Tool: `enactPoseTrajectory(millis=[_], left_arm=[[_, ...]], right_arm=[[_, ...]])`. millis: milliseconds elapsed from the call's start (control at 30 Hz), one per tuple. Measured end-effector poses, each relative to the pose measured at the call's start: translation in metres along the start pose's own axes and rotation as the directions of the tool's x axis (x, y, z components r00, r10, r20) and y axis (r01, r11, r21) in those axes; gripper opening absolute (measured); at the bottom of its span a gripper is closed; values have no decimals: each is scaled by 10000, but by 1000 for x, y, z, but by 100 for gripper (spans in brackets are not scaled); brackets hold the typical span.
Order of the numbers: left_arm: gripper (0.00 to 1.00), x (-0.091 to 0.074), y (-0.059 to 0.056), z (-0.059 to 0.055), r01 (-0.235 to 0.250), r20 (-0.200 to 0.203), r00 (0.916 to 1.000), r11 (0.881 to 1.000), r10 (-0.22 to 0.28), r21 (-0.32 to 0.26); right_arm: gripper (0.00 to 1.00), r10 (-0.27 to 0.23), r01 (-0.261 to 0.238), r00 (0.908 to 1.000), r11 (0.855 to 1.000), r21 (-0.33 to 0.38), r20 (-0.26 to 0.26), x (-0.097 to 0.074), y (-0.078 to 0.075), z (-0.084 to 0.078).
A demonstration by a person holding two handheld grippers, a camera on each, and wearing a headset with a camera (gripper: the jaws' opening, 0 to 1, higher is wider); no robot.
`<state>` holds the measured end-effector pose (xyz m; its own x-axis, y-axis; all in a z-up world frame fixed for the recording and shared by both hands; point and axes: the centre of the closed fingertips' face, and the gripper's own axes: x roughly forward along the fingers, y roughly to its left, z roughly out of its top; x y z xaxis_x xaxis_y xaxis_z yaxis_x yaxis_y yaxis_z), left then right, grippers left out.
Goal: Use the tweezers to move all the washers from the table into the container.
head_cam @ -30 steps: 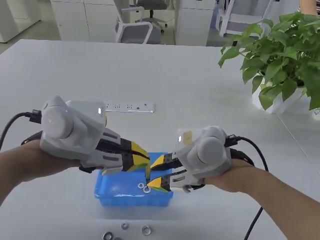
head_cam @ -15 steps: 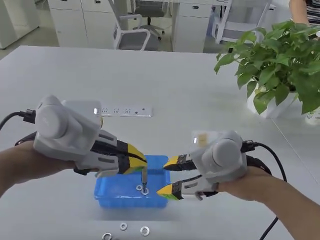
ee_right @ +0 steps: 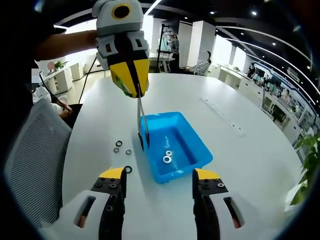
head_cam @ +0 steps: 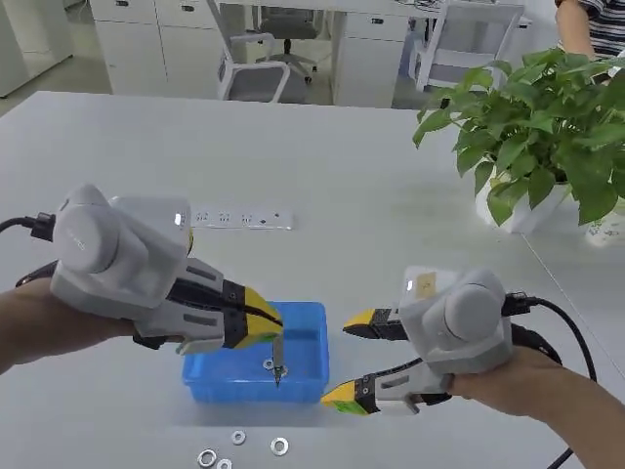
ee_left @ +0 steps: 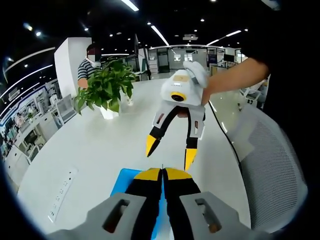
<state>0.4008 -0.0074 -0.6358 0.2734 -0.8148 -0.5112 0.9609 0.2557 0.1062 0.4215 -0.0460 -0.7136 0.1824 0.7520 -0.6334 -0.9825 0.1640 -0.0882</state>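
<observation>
My left gripper [head_cam: 274, 322] is shut on thin metal tweezers [head_cam: 278, 357], which hang down over the front part of the blue container [head_cam: 307, 315]. The tweezers [ee_right: 140, 120] show no washer between their tips. Two washers [ee_right: 167, 158] lie inside the container [ee_right: 192, 150]. Several more washers [head_cam: 279, 447] lie on the table in front of it, washers [ee_right: 119, 143] beside its long wall. My right gripper [head_cam: 347, 359] is open and holds nothing, just right of the container. In the left gripper view the left gripper [ee_left: 162, 175] is shut and the right gripper [ee_left: 170, 150] faces it.
A white power strip [head_cam: 239, 217] lies behind the container. A potted green plant [head_cam: 532, 127] stands at the back right. Cables trail from both grippers. Office chairs and cabinets stand beyond the table's far edge.
My right gripper has drawn back to the right, away from the tweezers, with its jaws spread wider. The left gripper keeps the tweezers over the container.
</observation>
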Motion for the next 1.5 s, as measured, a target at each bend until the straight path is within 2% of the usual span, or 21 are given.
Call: enactPoseTrajectory(millis=[467,900,1267,1500], left_arm=[[5,2,-20,-10,277,74,9996,9996,-276,-112],[5,10,-30,-19,533,45,9986,9985,-532,-99],[5,16,-39,-23,701,24,9975,9974,-700,-186],[5,20,-43,-25,785,-35,9969,9967,-786,-194]], right_arm=[[75,-22,13,9997,9991,424,229,-4,16,-8],[100,-125,93,9991,9971,758,412,-1,24,-13],[100,90,-123,9992,9964,835,397,3,32,-16],[100,267,-283,9994,9960,842,200,5,38,-23]])
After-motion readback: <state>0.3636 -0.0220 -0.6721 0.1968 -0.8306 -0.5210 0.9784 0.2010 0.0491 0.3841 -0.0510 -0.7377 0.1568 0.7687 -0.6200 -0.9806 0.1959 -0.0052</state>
